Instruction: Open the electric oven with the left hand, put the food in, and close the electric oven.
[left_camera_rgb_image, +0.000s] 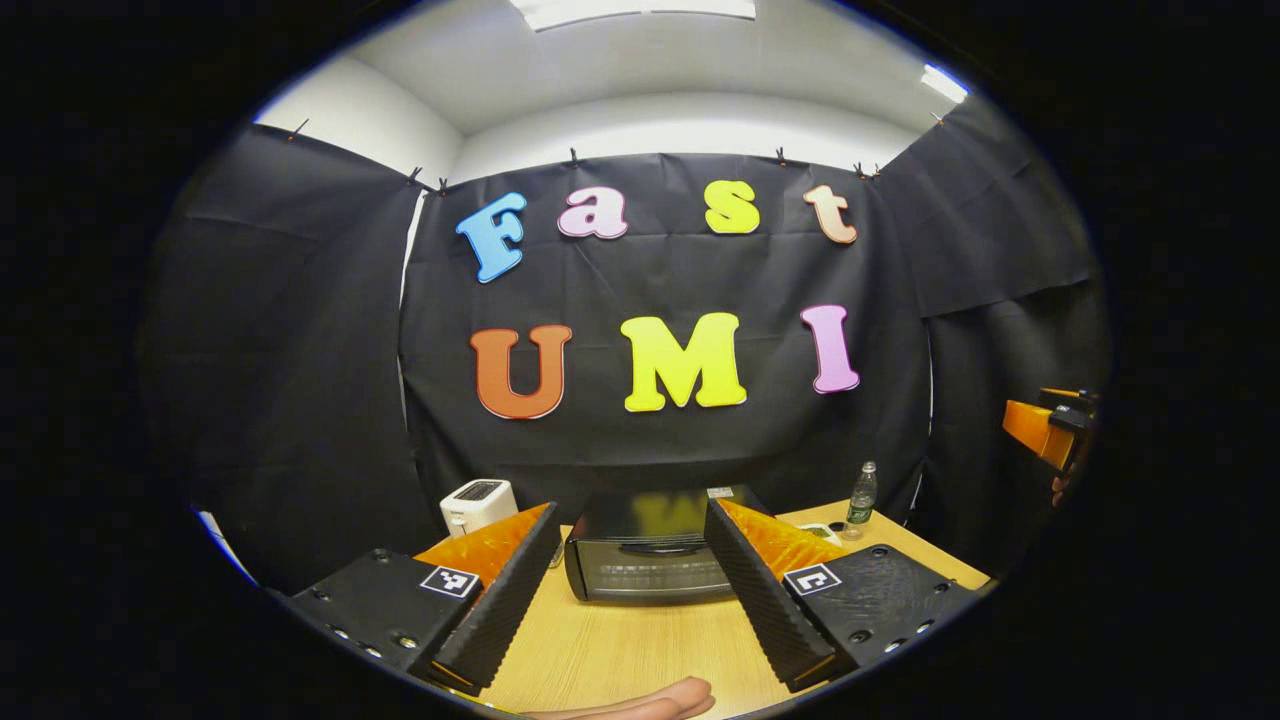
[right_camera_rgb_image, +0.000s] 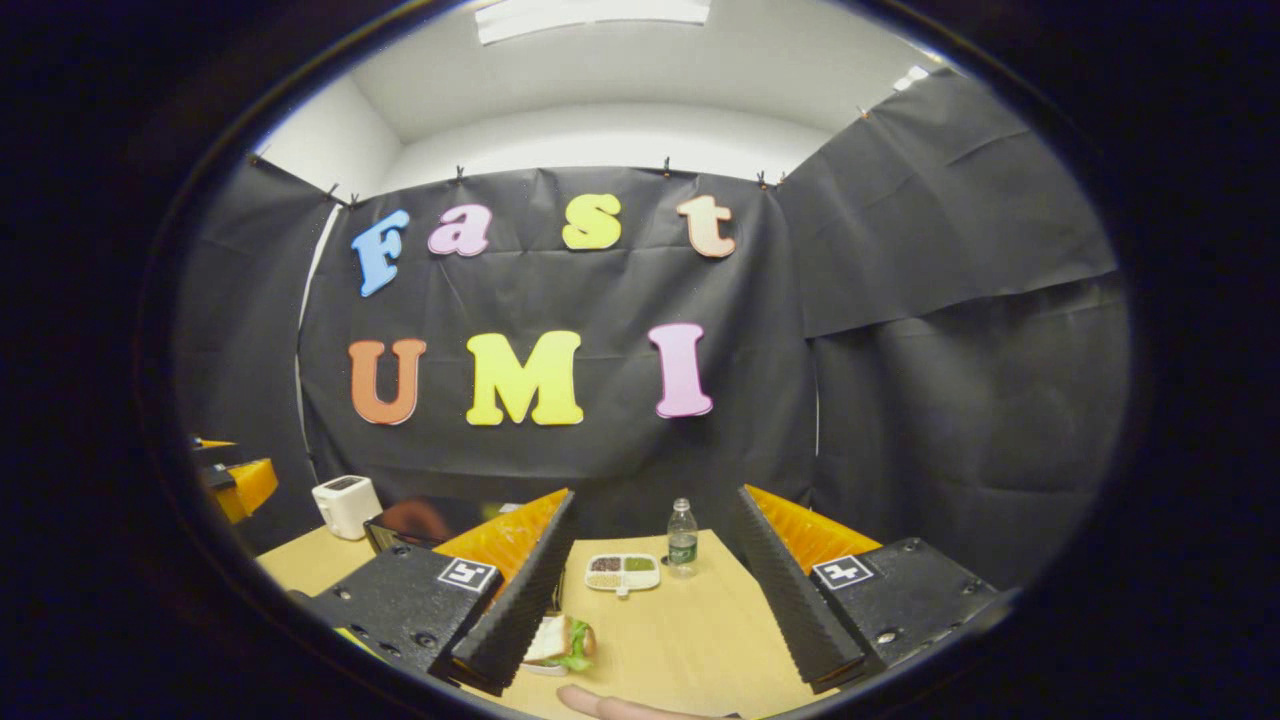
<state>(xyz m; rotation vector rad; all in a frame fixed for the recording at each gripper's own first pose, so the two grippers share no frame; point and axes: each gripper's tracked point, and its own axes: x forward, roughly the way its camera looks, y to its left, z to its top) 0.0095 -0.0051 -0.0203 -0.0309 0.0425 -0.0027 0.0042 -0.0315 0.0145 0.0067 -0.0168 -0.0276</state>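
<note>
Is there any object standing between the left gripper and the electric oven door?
Nothing visible does. In the left gripper view the left gripper is open and faces the closed electric oven directly, with only bare table between them. The toaster and bottle stand off to the sides.

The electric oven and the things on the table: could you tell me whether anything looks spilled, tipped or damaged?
Nothing stands out: the electric oven is shut, the bottle upright, the sandwich intact.
</note>
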